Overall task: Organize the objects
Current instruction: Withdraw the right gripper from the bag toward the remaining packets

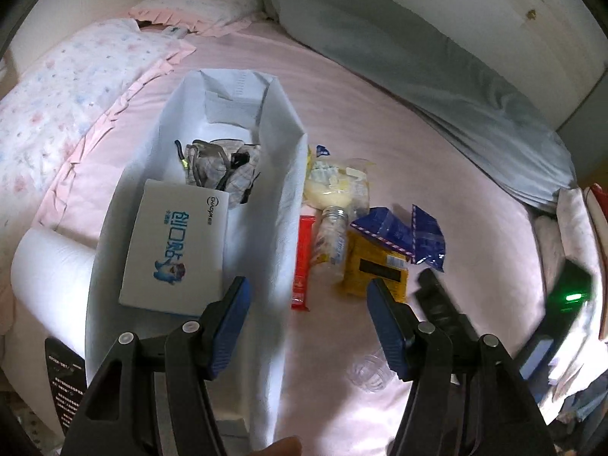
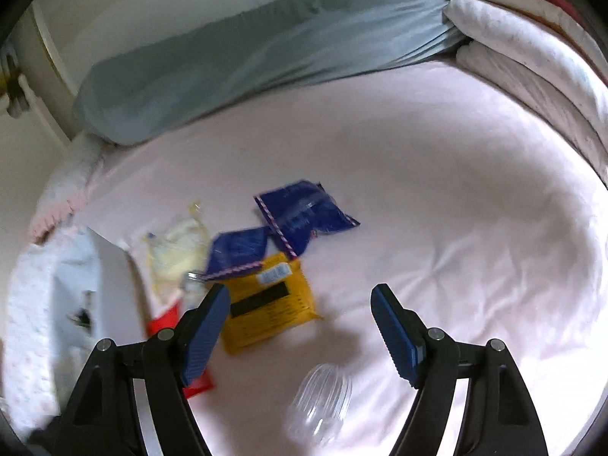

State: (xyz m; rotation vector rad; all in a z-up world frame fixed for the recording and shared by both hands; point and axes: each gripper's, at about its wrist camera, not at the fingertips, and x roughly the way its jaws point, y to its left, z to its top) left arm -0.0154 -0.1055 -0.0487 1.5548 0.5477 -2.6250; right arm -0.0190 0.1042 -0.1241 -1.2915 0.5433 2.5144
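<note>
Right wrist view: my right gripper (image 2: 300,319) gapes wide, empty; clear plastic cup (image 2: 321,402) lies just below it. Left gripper (image 1: 307,311) equally wide, empty, over white box (image 1: 283,205) edge. Two blue packets (image 2: 304,216), one yellow packet (image 2: 266,304).

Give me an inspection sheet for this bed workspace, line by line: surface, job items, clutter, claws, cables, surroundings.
Surface: pink bedsheet, wrinkled.
Job's things: white open-top storage box holding a white printed carton and a crumpled checked cloth; beside it, outside, a red flat stick pack, yellow packet, blue foil pouches, clear ribbed plastic cup.
Clutter: black phone at the box's near corner.
Claws: left claw open, empty; right claw open, empty.
Cables: nothing seen.
Surroundings: grey bolster pillow, floral pillows.
</note>
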